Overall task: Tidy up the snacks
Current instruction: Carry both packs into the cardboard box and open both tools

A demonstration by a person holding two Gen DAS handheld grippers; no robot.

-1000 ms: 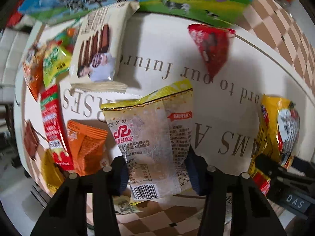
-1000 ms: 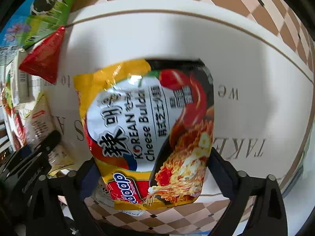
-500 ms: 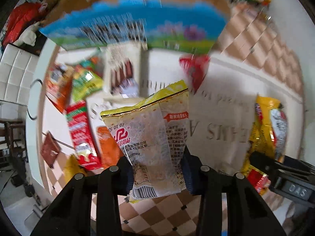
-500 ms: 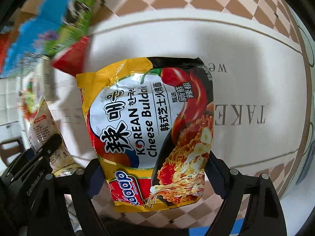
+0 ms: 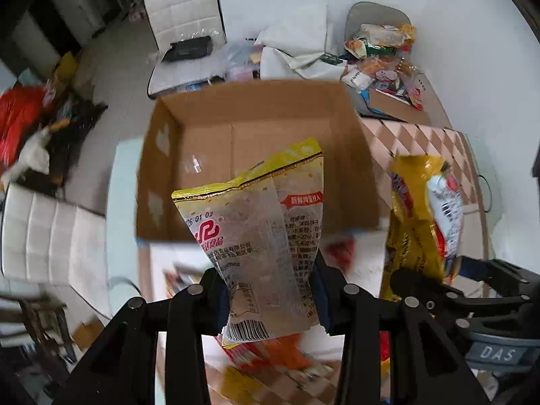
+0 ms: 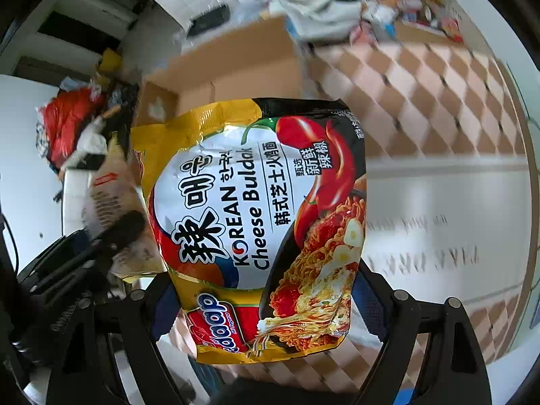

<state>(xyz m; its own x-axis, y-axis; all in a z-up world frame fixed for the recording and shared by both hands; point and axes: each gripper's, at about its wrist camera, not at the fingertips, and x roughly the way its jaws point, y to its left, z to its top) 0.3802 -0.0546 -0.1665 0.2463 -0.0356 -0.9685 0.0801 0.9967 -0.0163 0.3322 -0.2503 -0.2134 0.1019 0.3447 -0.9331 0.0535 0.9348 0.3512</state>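
- Black jaws of my left hand-held gripper [image 5: 270,290] are clenched on the lower part of a clear-and-yellow snack packet [image 5: 260,243], barcode end nearest me.
- My right hand-held gripper [image 6: 266,303] grasps a yellow Korean cheese noodle pack [image 6: 260,222] by its lower sides, jaws spread wide around it.
- Both packs hang in the air above the checkered table [image 6: 422,101].
- Beyond them: an open cardboard box [image 5: 209,141], inside bare.
- Farther: a white chair [image 5: 182,30] and a pile of snacks [image 5: 381,54].
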